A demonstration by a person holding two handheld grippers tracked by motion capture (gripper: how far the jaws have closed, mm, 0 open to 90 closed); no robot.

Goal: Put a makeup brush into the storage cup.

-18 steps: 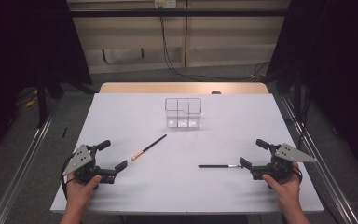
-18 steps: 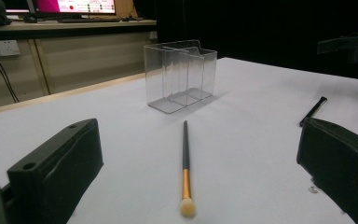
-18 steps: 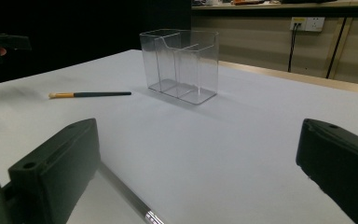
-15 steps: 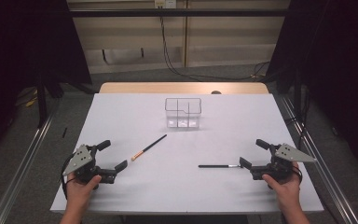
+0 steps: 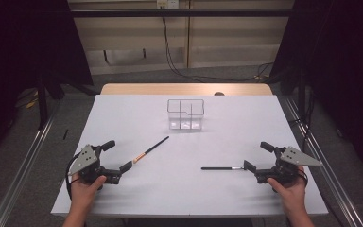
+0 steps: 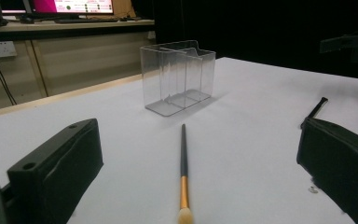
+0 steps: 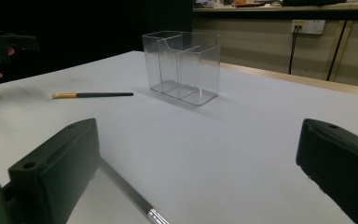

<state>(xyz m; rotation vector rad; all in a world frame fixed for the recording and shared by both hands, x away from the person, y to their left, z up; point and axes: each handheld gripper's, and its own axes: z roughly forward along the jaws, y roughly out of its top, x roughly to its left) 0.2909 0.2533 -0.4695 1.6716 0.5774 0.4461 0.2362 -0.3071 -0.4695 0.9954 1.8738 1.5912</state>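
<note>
Resting at the counter's near corners, the left gripper and right gripper have not shifted, fingers released; each brush, orange-banded and black, lies ungrasped just ahead, the clear organizer toward the far edge.

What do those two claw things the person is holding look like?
Each tool, the left and the right, is black, with two chunky black jaws that have a small round hole near the top. A grey three-cornered plate sits on top of each, and a black cable loops off the left one. The forearms are bare, with no sleeves.
</note>
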